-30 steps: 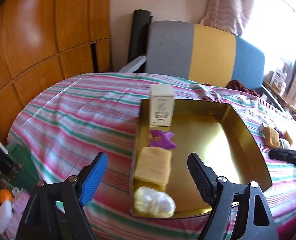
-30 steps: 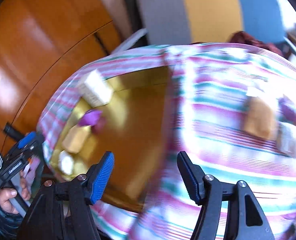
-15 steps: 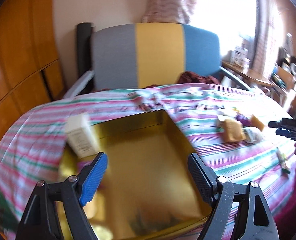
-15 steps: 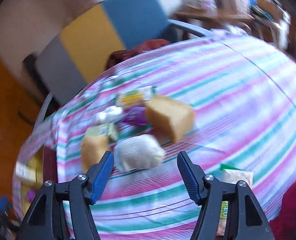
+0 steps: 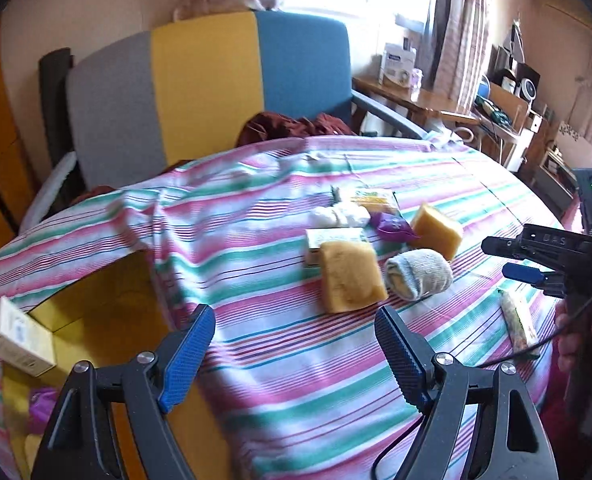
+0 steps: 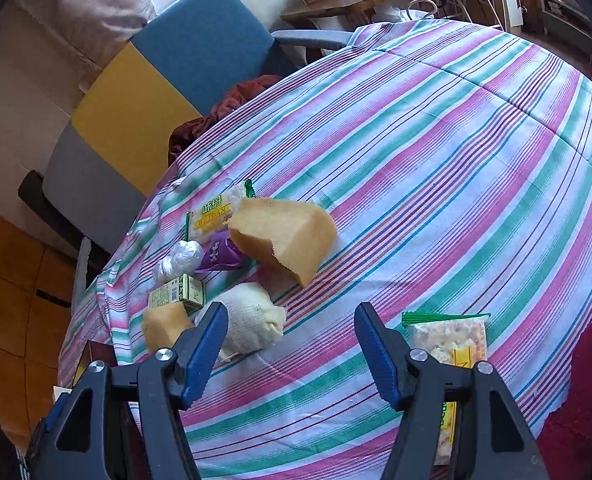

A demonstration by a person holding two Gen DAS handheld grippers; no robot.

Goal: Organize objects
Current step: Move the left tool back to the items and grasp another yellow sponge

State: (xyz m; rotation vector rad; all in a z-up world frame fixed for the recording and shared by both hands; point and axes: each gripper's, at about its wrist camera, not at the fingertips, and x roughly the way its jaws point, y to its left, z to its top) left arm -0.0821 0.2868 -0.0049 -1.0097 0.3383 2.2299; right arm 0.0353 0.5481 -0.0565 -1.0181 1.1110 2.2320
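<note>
You are at a table with a striped cloth (image 5: 296, 360), and a gray, yellow and blue chair (image 5: 207, 80) stands behind it. At the lower left of the left view sits a gold tray (image 5: 95, 320). In it you can see one white box (image 5: 15, 336) and one purple thing (image 5: 41, 404), which is blurry. In the middle of the cloth lies a pile: two yellow sponges (image 5: 350, 276) (image 5: 436, 230), one rolled sock (image 5: 418, 274), one small green box (image 6: 177, 294) and one purple packet (image 6: 217, 254). Your left gripper (image 5: 296, 352) is wide apart and holds nothing. Your right gripper (image 6: 291, 350) is wide apart too, low in its view, just beside the sock.
</note>
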